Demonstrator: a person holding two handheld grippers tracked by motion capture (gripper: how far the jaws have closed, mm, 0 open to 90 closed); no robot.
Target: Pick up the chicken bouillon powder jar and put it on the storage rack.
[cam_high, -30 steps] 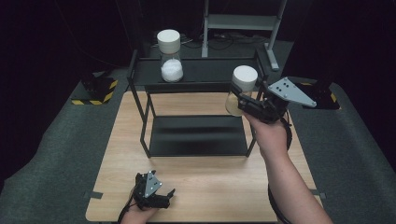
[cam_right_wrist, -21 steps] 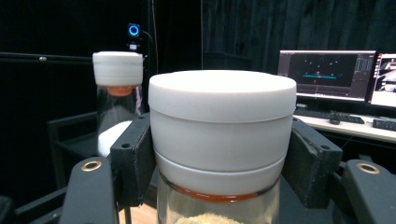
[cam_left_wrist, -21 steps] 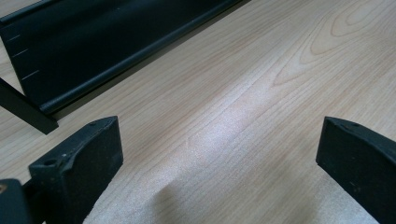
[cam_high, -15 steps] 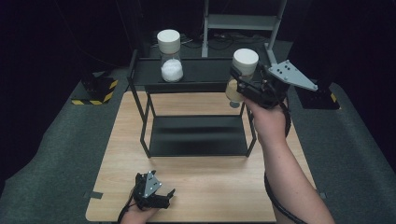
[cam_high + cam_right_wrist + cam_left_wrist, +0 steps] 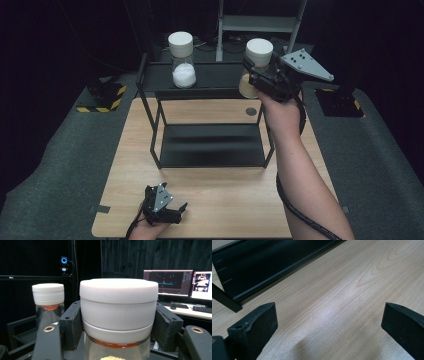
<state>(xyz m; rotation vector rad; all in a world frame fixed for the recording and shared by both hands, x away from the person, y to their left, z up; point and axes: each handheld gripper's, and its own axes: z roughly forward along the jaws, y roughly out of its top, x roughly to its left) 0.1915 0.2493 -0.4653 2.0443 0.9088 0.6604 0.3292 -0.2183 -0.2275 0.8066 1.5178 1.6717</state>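
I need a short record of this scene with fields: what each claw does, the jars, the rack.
right claw: shut on the held jar, gripped by its white lid, at the top shelf's right end
held jar contents: tan grains at the bottom
left claw: open, nothing between its jaws, low over the wooden table
second jar: upright on the top shelf, white powder inside
black rack: lower shelf bare

- Right gripper point(image 5: 117, 322) clamps its black jaws on the white lid of a jar point(image 5: 118, 315), tan grains below
- Second white-lidded jar point(image 5: 48, 302) stands behind, on the left
- Lit monitors point(image 5: 180, 283) glow far right
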